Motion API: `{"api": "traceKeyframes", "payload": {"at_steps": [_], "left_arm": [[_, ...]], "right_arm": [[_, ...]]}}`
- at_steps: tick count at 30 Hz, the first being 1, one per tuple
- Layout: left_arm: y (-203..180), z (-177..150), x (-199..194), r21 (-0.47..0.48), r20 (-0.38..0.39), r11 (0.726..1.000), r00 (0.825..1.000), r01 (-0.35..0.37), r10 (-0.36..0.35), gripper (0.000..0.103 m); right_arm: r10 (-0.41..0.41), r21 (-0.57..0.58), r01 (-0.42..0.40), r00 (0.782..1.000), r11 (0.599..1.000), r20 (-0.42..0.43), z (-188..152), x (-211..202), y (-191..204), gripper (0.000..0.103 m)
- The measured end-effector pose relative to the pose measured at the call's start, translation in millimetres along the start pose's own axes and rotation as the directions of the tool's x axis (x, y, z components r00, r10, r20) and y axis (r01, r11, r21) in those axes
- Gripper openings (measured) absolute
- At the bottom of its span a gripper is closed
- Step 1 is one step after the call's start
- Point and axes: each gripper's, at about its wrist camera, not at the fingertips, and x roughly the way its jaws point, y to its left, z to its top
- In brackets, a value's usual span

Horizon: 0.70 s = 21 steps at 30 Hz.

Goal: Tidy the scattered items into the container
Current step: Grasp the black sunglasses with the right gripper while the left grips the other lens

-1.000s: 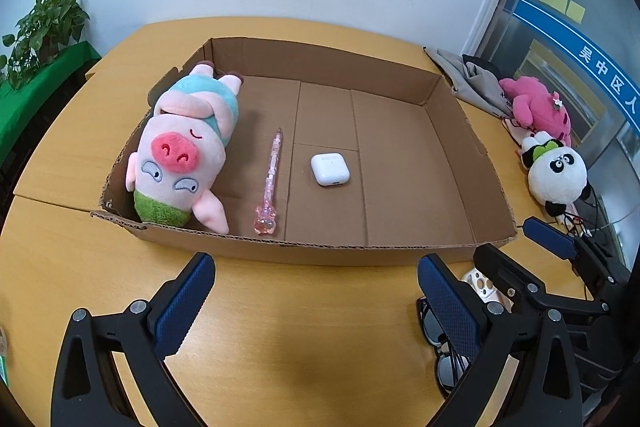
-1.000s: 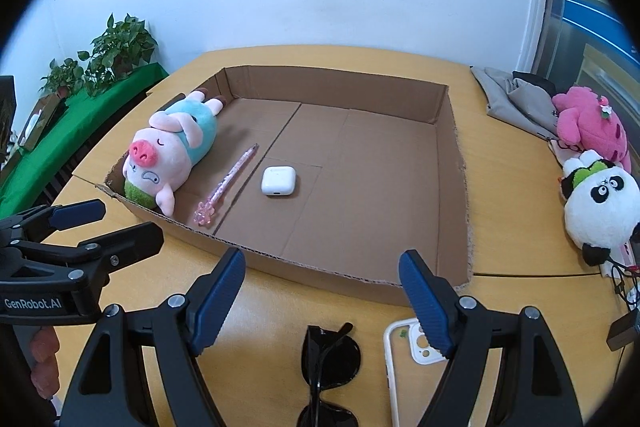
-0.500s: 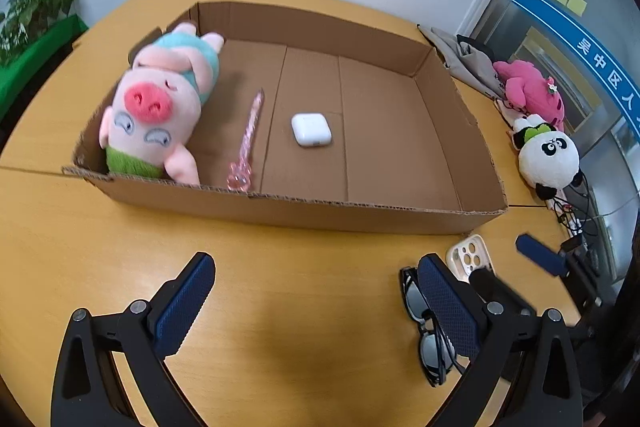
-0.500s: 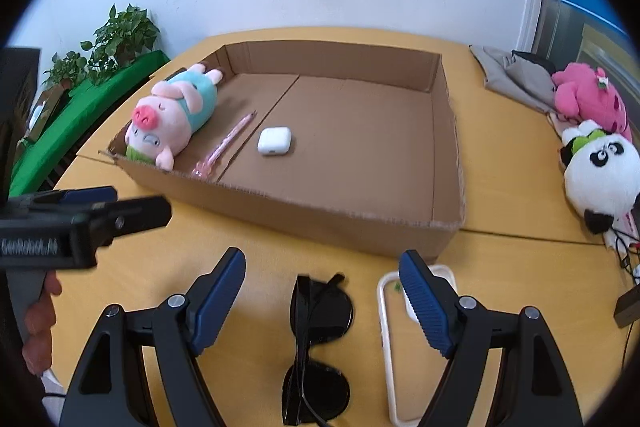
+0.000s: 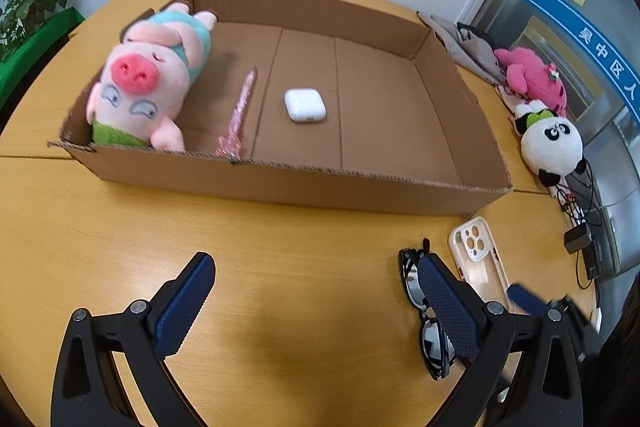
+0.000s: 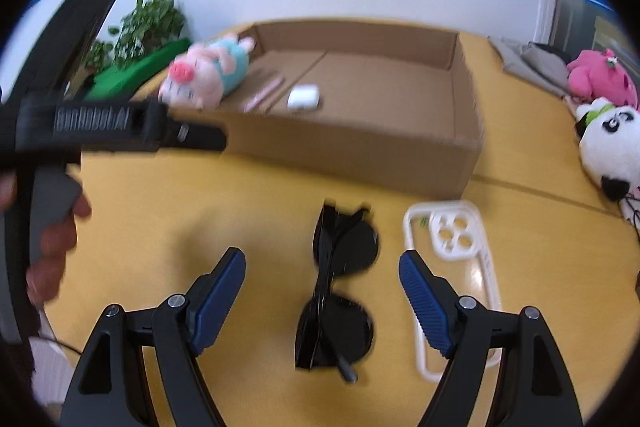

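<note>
Right tool (image 6: 322,281) spread wide, empty, over folded sunglasses (image 6: 340,287) on desk (image 6: 200,207). Sunglasses probably light, slippery, scratch-prone; pinch across frame bridge. Left tool (image 5: 312,301) also apart.

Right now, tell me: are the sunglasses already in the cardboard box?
No, the sunglasses lie on the table in front of the cardboard box, between the open right tongs.

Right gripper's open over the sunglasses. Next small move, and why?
Probably lower the right gripper and close on the sunglasses. They lie folded on the table between its open fingers, untouched, outside the cardboard box, beside the phone case.
</note>
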Motion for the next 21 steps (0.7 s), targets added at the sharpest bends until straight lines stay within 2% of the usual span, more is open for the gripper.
{"api": "traceKeyframes", "payload": {"at_steps": [3, 7, 12, 15, 17, 21], "left_arm": [[-6.7, -3.9, 10.7, 0.000, -0.032, 1.000, 0.999, 0.021, -0.021, 0.102], [-18.1, -7.3, 31.5, -0.011, -0.090, 0.999, 0.995, 0.042, -0.043, 0.101], [-33.1, -9.8, 58.0, -0.034, -0.191, 0.995, 0.977, 0.094, -0.099, 0.096], [-44.2, -10.6, 67.2, -0.021, -0.227, 0.996, 0.970, 0.085, -0.087, 0.096], [-49.5, -11.4, 74.6, -0.037, -0.267, 0.994, 0.957, 0.106, -0.112, 0.085], [-55.5, -16.0, 84.6, -0.062, -0.319, 0.990, 0.938, 0.124, -0.137, 0.075]], "right_arm": [[0.003, 0.000, -0.003, 0.999, 1.000, -0.034, -12.4, 9.3, 2.8, 0.078], [-0.006, -0.024, 0.006, 0.999, 1.000, -0.037, -19.4, 17.6, 11.1, 0.078], [-0.035, -0.021, 0.035, 0.999, 0.999, -0.025, -25.7, 23.6, 13.0, 0.070], [-0.053, -0.013, 0.053, 0.998, 0.999, -0.020, -29.1, 26.5, 10.4, 0.058], [-0.072, -0.013, 0.071, 0.997, 0.997, -0.022, -32.3, 28.3, 8.7, 0.048], [-0.066, -0.019, 0.065, 0.997, 0.998, -0.048, -39.5, 33.2, 8.3, 0.032]]}}
